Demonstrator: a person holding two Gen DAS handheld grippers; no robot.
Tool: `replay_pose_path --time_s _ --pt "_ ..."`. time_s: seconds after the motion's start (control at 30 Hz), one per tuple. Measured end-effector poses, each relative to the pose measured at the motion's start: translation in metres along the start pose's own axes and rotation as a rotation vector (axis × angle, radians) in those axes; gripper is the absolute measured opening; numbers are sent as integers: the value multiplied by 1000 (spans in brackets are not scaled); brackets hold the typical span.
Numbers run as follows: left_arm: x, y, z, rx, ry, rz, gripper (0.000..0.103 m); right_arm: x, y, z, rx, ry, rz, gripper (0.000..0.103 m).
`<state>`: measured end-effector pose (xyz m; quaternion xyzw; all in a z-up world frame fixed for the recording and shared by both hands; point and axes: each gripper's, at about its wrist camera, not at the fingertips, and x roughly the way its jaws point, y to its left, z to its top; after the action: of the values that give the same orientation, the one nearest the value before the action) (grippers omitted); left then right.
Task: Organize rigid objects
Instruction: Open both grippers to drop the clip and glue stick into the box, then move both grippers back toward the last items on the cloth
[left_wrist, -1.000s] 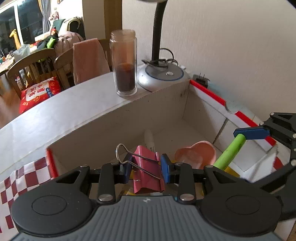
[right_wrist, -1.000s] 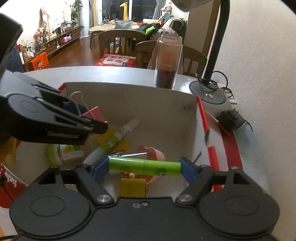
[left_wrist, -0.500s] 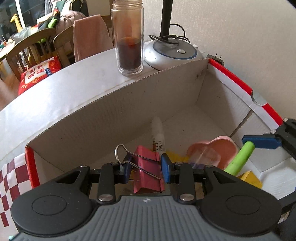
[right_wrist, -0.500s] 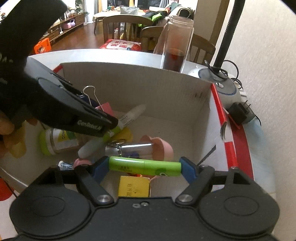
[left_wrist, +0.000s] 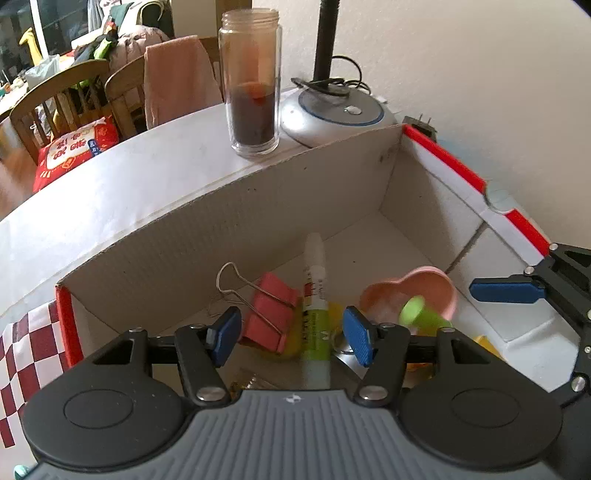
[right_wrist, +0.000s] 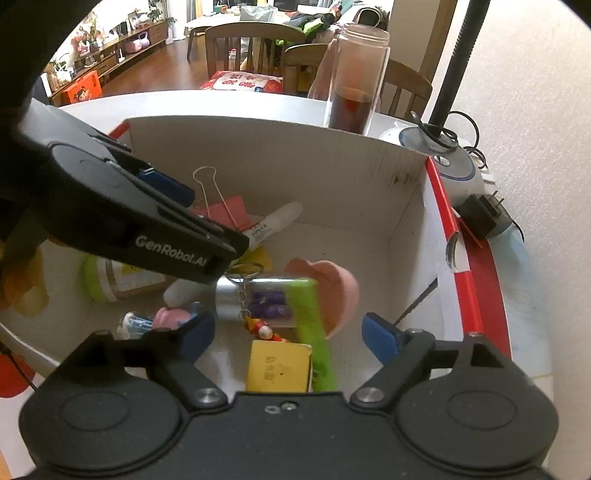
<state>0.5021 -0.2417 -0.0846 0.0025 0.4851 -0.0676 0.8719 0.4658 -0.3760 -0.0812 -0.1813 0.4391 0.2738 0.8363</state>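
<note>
Left wrist view: your left hand-held gripper (left_wrist: 291, 332) hangs over the open cardboard box (left_wrist: 207, 240), its jaws opening. The pink binder clip (left_wrist: 271, 314) sits between the blue pads but free of them, tilted against the clutter in the box beside a white and green marker (left_wrist: 314, 291). Your right hand-held gripper (right_wrist: 288, 332) is also opening. The green tube (right_wrist: 314, 332) is blurred and loose between its jaws, lying across a yellow block (right_wrist: 279, 365) and next to a pink heart-shaped dish (right_wrist: 332, 284).

To finish this release well, let both jaws spread fully before you lift. Then rise straight up so no pad catches the clip's wire handles or drags the tube.

The right wrist view alone shows a clear case with a keychain, a green-lidded jar (right_wrist: 118, 280) and small toys on the box floor. The left wrist view hides these, but shows a checked cloth (left_wrist: 26, 347) on the table, outside the box.
</note>
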Motion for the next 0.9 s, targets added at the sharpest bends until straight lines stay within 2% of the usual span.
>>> replay_pose_path --time_s 0.4,0.43,0.5,0.73,0.9 --pt "-43 1 -11 7 -83 -7 61 -30 8 0 5 -50 -17 96" --pt "-48 1 -13 7 -91 -7 61 -33 8 0 6 -54 -19 97" --pt "-58 3 -16 5 -111 -13 70 -39 10 1 8 -63 -22 98" --pt "-95 13 -28 2 -179 -33 71 -64 22 3 12 -94 -26 100" --pt "-119 26 -42 -10 -219 -44 78 -81 36 5 17 -118 -14 101"
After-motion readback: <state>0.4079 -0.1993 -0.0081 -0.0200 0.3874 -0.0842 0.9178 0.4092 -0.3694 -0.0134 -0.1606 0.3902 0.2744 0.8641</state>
